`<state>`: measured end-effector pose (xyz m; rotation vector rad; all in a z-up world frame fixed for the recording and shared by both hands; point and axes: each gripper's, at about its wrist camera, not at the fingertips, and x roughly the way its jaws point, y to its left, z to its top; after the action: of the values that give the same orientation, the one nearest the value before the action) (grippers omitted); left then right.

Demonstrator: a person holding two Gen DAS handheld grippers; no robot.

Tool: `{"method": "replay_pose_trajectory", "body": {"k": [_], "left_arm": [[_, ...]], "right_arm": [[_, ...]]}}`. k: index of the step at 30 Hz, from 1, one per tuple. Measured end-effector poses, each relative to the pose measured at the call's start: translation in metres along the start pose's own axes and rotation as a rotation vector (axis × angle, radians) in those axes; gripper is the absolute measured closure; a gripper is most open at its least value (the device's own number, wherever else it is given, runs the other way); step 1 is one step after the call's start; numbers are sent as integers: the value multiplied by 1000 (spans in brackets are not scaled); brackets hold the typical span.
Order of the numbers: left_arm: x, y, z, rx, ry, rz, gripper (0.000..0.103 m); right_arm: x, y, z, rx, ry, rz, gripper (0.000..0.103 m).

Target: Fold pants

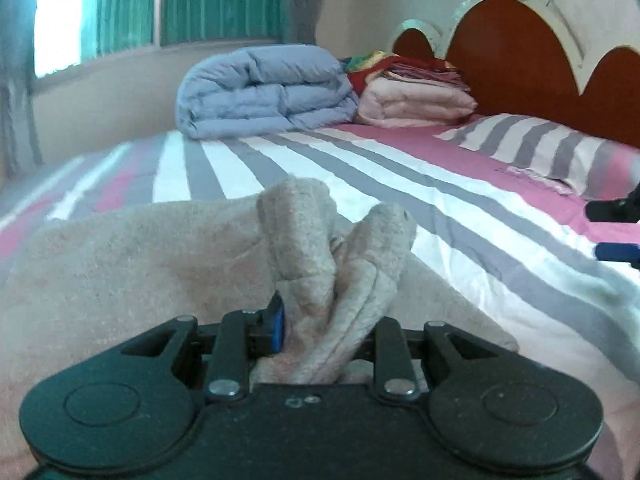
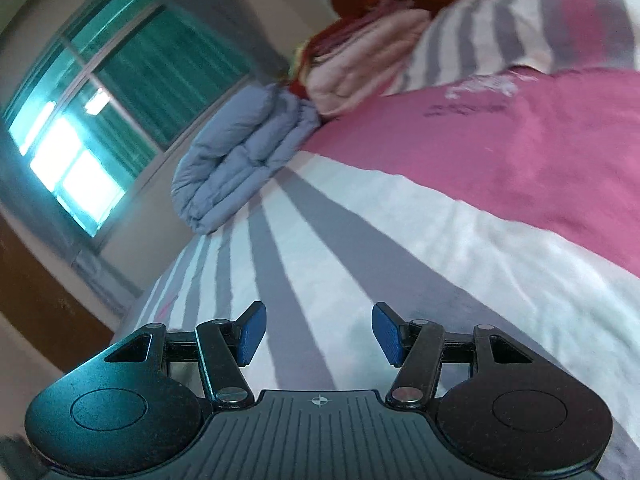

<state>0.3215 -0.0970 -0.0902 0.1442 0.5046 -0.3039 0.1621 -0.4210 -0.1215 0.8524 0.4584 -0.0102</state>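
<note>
The pants (image 1: 132,264) are pale pink fleece and lie spread over the near left of the striped bed (image 1: 360,184). My left gripper (image 1: 320,332) is shut on a bunched fold of the pants, which stands up between its blue pads. My right gripper (image 2: 319,332) is open and empty, tilted, just above the striped sheet (image 2: 360,240); no pants show in its view. Its fingers (image 1: 616,252) show at the right edge of the left wrist view.
A folded blue duvet (image 1: 268,92) and a stack of folded blankets (image 1: 416,96) sit at the far side of the bed. A striped pillow (image 1: 552,148) lies by the red headboard (image 1: 520,60). A window with green curtains (image 1: 208,0) is behind.
</note>
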Motion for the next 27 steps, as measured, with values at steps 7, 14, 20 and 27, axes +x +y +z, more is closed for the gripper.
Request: {"method": "replay_pose_trajectory", "body": {"k": [7, 14, 20, 27], "left_arm": [[-4, -1, 7, 1, -43, 50, 88], [-33, -5, 4, -5, -82, -114, 21], [-78, 44, -6, -148, -150, -113, 31], [-143, 153, -37, -335, -206, 120, 24]], "right_arm": [[-3, -11, -12, 40, 26, -2, 44], [-8, -8, -14, 28, 24, -16, 44], [-13, 3, -17, 0, 18, -12, 44], [-5, 50, -29, -44, 111, 251, 45]]}}
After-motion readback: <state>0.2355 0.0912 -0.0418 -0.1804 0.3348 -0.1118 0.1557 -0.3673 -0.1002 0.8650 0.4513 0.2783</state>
